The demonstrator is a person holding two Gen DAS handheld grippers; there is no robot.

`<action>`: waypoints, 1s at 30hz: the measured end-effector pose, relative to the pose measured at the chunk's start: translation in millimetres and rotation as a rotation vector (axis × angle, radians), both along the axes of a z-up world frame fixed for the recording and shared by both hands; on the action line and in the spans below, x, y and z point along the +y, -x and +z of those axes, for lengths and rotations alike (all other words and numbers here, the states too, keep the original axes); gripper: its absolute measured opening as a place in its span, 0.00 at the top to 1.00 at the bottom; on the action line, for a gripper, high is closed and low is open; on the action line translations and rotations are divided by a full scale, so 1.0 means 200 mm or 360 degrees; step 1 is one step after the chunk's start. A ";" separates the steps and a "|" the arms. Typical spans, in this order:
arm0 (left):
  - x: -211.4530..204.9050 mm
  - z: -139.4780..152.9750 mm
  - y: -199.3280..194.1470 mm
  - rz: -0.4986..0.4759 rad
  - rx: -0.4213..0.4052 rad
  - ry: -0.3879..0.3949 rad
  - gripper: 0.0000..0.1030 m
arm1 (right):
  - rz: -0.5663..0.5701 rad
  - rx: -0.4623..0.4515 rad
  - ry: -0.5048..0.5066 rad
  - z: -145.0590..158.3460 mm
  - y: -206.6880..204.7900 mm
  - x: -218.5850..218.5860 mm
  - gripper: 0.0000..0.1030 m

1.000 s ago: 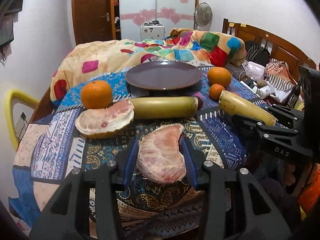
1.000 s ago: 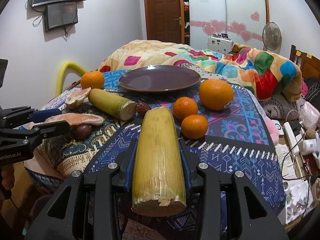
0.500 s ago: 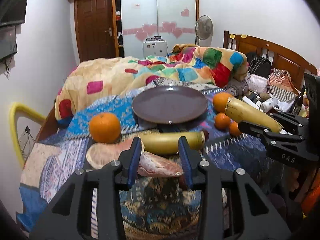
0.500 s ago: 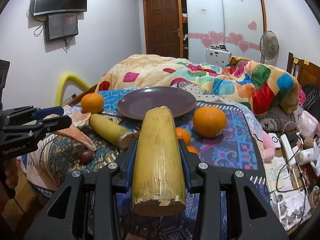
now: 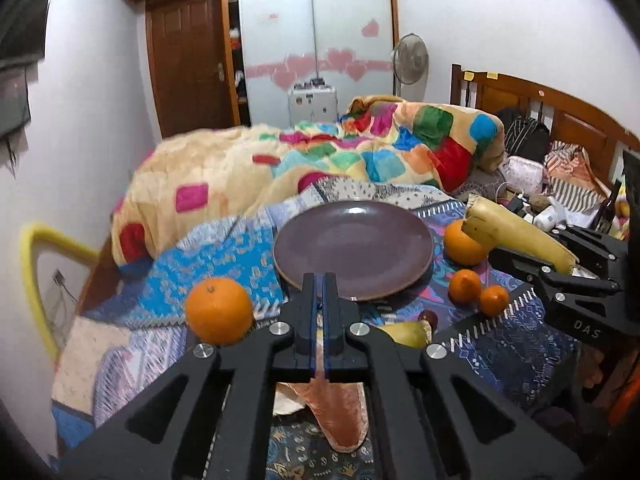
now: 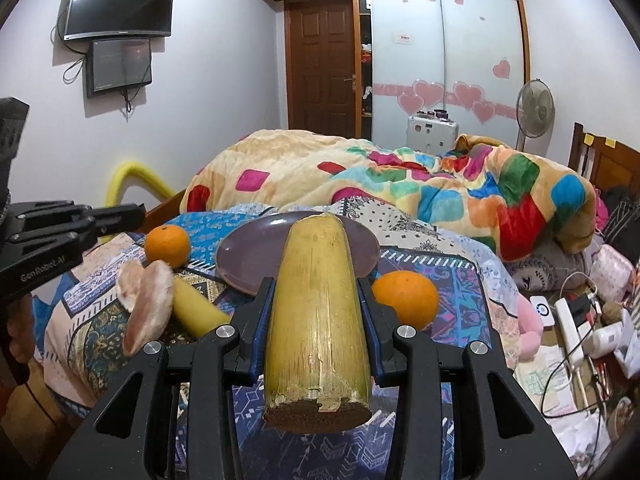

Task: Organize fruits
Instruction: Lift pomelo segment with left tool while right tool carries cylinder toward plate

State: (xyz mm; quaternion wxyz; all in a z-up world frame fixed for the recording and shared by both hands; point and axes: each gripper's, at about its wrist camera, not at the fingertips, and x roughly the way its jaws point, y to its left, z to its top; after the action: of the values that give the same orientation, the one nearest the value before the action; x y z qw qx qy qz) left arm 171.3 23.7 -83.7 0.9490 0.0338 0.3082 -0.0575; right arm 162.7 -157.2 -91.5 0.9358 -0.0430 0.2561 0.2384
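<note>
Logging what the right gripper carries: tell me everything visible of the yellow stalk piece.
The yellow stalk piece is a thick, slightly tapering cylinder with fibrous, lengthwise-streaked skin, like cut cane. Its near end is roughly cut and chipped, showing a dark brown core. The right gripper clamps its sides, holding it above the patterned cloth, far end toward the purple plate.

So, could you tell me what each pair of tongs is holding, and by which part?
Right tongs clamp the yellow stalk by its sides, mid-length. Left tongs are shut on nothing; the pomelo slice lies apart.
</note>
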 end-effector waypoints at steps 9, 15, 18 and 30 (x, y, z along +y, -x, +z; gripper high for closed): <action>0.08 -0.17 0.11 0.0031 0.0186 -0.0004 0.61 | 0.0013 0.0057 0.0016 -0.05 0.01 -0.01 0.66; 0.07 -0.27 0.18 0.0000 0.0292 0.0069 0.58 | 0.0014 0.0082 0.0027 -0.08 0.03 -0.01 0.66; 0.05 -0.30 0.16 0.0004 0.0320 0.0093 0.58 | 0.0015 0.0089 0.0032 -0.08 0.04 -0.02 0.66; 0.02 -0.31 0.02 0.0083 0.0346 0.0177 0.55 | 0.0015 0.0095 0.0031 -0.09 0.05 -0.05 0.66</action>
State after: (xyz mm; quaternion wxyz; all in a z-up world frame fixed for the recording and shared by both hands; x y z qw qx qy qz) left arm 168.0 27.9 -145.9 0.9115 -0.0334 0.4064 -0.0533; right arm 152.2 -166.3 -110.3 0.9262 -0.0462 0.2859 0.2415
